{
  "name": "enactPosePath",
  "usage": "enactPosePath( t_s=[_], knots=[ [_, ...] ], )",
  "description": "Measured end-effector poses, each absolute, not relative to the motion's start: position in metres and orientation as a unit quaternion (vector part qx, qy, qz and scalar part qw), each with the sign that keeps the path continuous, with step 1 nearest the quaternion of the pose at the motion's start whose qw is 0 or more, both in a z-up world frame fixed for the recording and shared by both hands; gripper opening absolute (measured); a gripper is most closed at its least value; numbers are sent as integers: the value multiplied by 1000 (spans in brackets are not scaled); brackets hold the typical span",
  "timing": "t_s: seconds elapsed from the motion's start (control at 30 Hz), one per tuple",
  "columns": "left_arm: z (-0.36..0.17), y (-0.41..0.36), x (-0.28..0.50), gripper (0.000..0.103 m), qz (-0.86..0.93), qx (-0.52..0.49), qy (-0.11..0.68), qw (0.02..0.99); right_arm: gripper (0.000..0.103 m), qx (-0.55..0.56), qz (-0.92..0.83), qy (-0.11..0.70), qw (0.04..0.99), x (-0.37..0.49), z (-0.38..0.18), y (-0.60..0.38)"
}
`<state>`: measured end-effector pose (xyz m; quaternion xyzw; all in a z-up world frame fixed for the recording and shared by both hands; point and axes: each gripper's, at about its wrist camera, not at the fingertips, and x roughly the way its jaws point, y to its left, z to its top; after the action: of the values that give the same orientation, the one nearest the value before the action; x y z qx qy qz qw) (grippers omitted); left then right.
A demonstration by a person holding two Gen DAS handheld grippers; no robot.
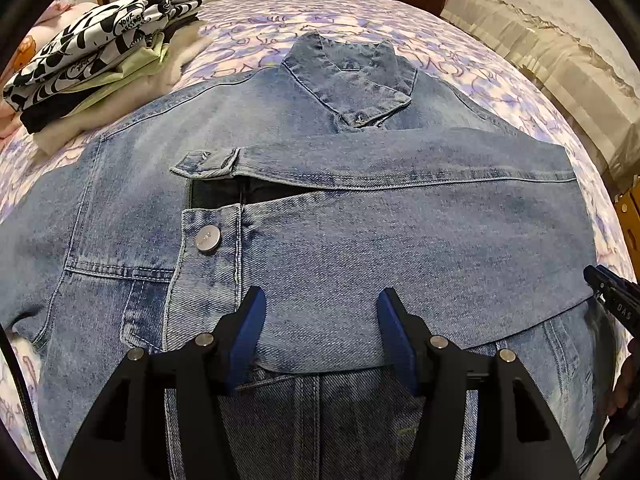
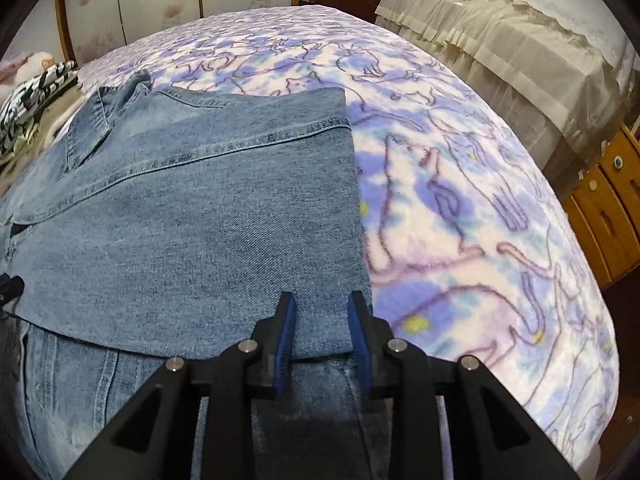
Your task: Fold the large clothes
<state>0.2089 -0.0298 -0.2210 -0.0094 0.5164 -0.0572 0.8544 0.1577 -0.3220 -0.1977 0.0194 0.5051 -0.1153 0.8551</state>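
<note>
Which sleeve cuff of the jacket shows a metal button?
The nearer cuff, closest to the left hand-held gripper; the farther cuff shows none.

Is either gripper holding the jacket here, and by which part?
Neither: left gripper and right gripper are open above the denim jacket's folded panel.

I am seeing a stack of folded clothes [image 1: 100, 56] lying on the cat-print bedspread [image 2: 460, 200]. A beige-draped piece of furniture [image 2: 500, 52] is standing beyond, beside wooden drawers [image 2: 608, 208].
</note>
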Motion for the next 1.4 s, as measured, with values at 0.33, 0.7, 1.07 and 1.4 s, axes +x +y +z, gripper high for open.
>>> enactPosePath(
  t_s=[0.33, 0.7, 1.07, 1.4],
  knots=[
    [-204, -28, 196, 59, -64, -22, 527, 847, 29, 17, -135, 518, 844, 162, -193, -315],
    [-148, 8, 123, 60, -57, -1, 517, 854, 31, -11, -97, 536, 839, 125, -130, -259],
    [-109, 114, 48, 71, -23, -15, 512, 858, 31, -72, -6, 516, 854, 68, -85, -143],
    [-76, 265, 29, 71, 33, -123, 503, 855, 31, -121, 85, 506, 850, 58, -74, -11]
  ],
)
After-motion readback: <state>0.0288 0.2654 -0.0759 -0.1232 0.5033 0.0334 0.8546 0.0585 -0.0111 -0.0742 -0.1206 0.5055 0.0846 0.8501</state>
